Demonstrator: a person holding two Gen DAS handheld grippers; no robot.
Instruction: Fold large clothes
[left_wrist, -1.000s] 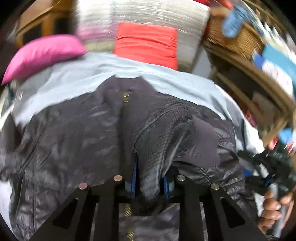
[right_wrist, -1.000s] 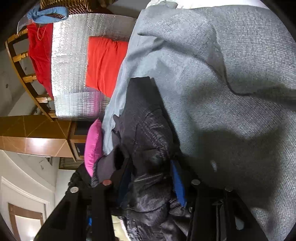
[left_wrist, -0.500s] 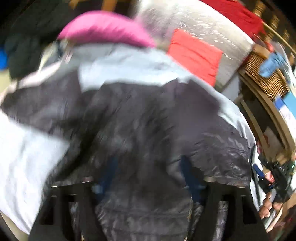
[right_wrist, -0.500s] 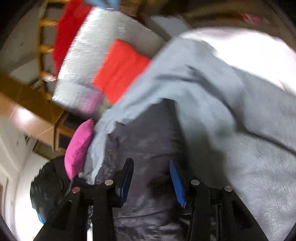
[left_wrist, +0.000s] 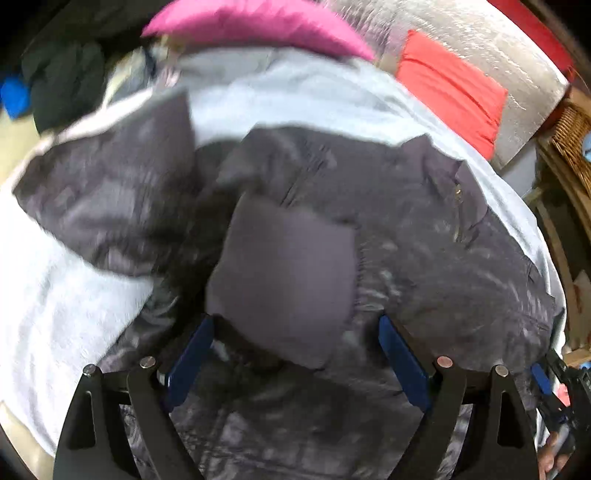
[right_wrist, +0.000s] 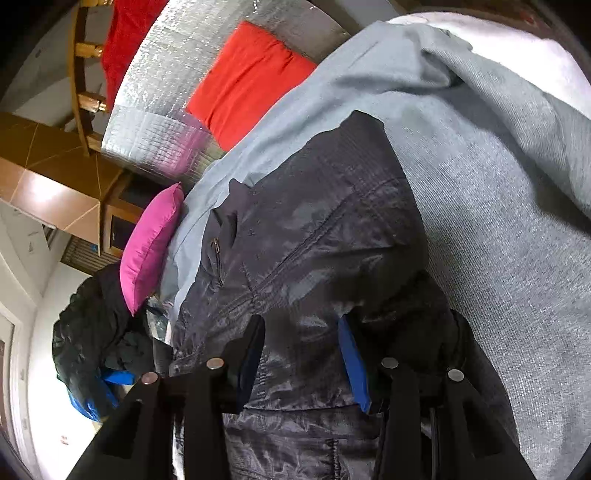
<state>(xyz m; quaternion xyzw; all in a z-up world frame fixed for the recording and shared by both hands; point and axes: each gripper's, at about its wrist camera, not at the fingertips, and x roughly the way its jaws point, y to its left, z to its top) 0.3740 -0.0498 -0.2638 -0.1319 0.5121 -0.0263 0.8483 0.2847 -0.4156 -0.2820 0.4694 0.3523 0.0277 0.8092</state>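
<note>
A dark shiny quilted jacket lies spread on a light grey blanket, with a folded flap of it in the middle. My left gripper is open just above the jacket, the flap lying between its blue fingers. In the right wrist view the same jacket lies on the grey blanket. My right gripper is open low over the jacket's near edge, fabric lying loose between its fingers. The right gripper also shows in the left wrist view.
A pink pillow and a red cushion lie at the far end against a silver quilted pad. A pile of dark clothes sits beyond the pillow. A wicker basket and wooden furniture stand at the right.
Both grippers have let go of the jacket and opened. The jacket part they held now lies folded over on the rest. Both views have swung toward the pillow end.
</note>
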